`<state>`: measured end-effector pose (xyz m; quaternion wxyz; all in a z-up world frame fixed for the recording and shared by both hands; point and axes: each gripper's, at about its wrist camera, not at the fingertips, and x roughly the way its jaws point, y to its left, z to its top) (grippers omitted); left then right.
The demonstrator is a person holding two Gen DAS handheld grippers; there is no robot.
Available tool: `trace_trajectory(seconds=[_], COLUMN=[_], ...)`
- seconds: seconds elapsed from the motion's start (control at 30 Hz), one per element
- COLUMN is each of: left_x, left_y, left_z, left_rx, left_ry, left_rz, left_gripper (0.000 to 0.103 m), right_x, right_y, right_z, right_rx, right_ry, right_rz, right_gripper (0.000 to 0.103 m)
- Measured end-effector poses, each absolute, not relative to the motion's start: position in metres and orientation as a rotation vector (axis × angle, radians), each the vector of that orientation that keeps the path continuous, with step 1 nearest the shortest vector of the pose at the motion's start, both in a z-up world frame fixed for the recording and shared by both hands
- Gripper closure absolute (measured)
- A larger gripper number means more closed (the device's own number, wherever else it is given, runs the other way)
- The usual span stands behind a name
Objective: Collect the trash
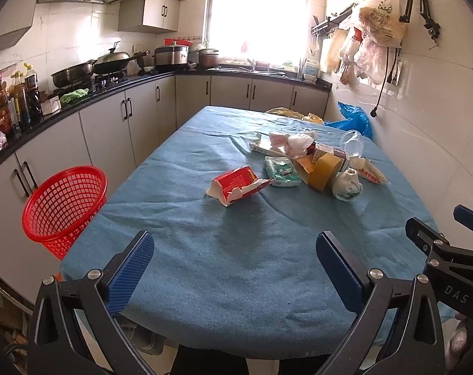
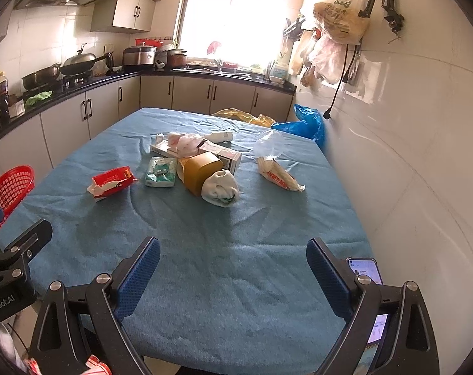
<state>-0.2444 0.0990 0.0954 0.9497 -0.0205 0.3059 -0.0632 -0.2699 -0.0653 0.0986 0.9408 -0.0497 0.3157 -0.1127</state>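
My left tongs (image 1: 235, 268) and right tongs (image 2: 233, 273) both hang wide and empty over the near edge of the blue surface (image 1: 205, 250). The torn red packet (image 1: 241, 184) lies straight ahead of the left, long axis crosswise, nearer that hand. The red basket (image 1: 64, 206) stands off the surface's left edge.
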Motion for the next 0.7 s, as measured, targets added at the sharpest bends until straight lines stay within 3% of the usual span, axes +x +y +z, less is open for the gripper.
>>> trace_trajectory(seconds=[0.7], left_x=[-0.249], left_y=[0.067], left_z=[0.091], left_rx=[0.011], left_ry=[0.652], left_rz=[-0.178], left_gripper=[0.000], right_x=[-0.278], right_y=[-0.099], right_z=[0.091], right_rx=[-0.045], right_ry=[0.652], right_rz=[-0.263], right_gripper=[0.006])
